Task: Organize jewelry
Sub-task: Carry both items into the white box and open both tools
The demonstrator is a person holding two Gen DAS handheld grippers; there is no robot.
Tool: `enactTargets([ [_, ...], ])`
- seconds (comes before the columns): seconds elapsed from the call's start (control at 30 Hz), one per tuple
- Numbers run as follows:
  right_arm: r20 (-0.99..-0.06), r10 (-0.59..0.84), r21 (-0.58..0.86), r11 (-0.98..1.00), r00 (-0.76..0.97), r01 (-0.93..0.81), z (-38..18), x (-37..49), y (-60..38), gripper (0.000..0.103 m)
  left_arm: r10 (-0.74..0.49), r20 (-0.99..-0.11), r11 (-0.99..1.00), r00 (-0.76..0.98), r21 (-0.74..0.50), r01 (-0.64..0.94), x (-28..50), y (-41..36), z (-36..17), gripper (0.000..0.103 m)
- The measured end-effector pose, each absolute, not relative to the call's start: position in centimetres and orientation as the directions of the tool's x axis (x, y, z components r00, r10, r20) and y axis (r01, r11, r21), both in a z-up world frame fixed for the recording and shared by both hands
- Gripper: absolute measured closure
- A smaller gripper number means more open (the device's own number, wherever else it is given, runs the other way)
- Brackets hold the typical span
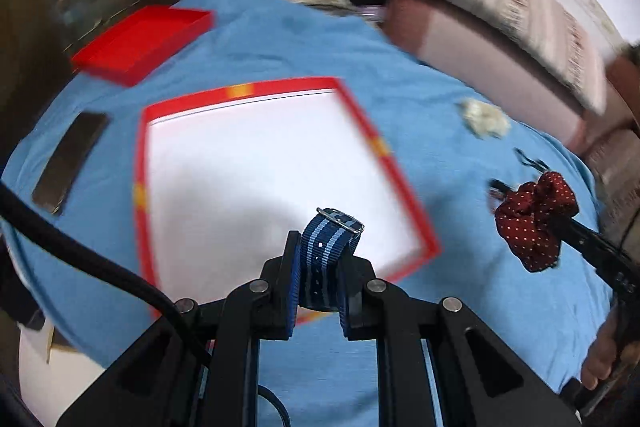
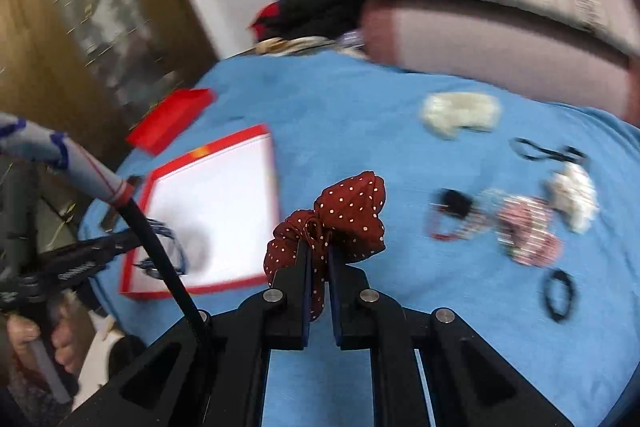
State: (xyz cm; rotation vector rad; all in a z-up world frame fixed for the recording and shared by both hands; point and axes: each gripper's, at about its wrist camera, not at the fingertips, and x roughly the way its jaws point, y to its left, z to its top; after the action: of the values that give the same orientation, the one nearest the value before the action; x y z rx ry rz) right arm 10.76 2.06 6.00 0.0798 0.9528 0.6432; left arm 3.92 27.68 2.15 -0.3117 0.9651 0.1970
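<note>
My left gripper (image 1: 320, 259) is shut on a blue striped watch strap (image 1: 328, 255) and holds it over the near edge of the red-rimmed open box (image 1: 360, 115) with a white inside. My right gripper (image 2: 319, 255) is shut on a dark red polka-dot scrunchie (image 2: 348, 215), held above the blue cloth to the right of the box (image 2: 200, 153). The scrunchie also shows in the left wrist view (image 1: 532, 215). Several hair ties and scrunchies (image 2: 524, 227) lie on the cloth to the right.
The red box lid (image 1: 140, 43) lies at the far left of the blue cloth (image 1: 280, 43). A dark phone (image 1: 68, 163) lies left of the box. A white scrunchie (image 2: 460, 113) lies far right. Clothes (image 2: 320, 15) and a pink cushion (image 2: 480, 39) are behind.
</note>
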Motion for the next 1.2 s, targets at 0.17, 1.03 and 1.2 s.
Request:
enactTargets([
  [0.17,-0.753,0.587,0.371,0.752,0.297,-0.544,3.6,11.8,9.6,0.094,0.064,-0.854,0.913,0.516,-0.158,-0.376,3.1,31.3,-0.1,0.088],
  [1.03,-0.846,0.467,0.304,0.818,0.256,-0.488,-2.9,14.0,10.2,0.072,0.163,-0.802,0.834,0.574,-0.198,-0.514,-1.2,36.8,1.9,0.056],
  [1.2,-0.856,0.461,0.324,0.831,0.236,-0.452,-4.3,14.4,10.2,0.091,0.166,-0.798,0.835,0.579,-0.199,-0.513,-1.7,36.5,2.6,0.056],
])
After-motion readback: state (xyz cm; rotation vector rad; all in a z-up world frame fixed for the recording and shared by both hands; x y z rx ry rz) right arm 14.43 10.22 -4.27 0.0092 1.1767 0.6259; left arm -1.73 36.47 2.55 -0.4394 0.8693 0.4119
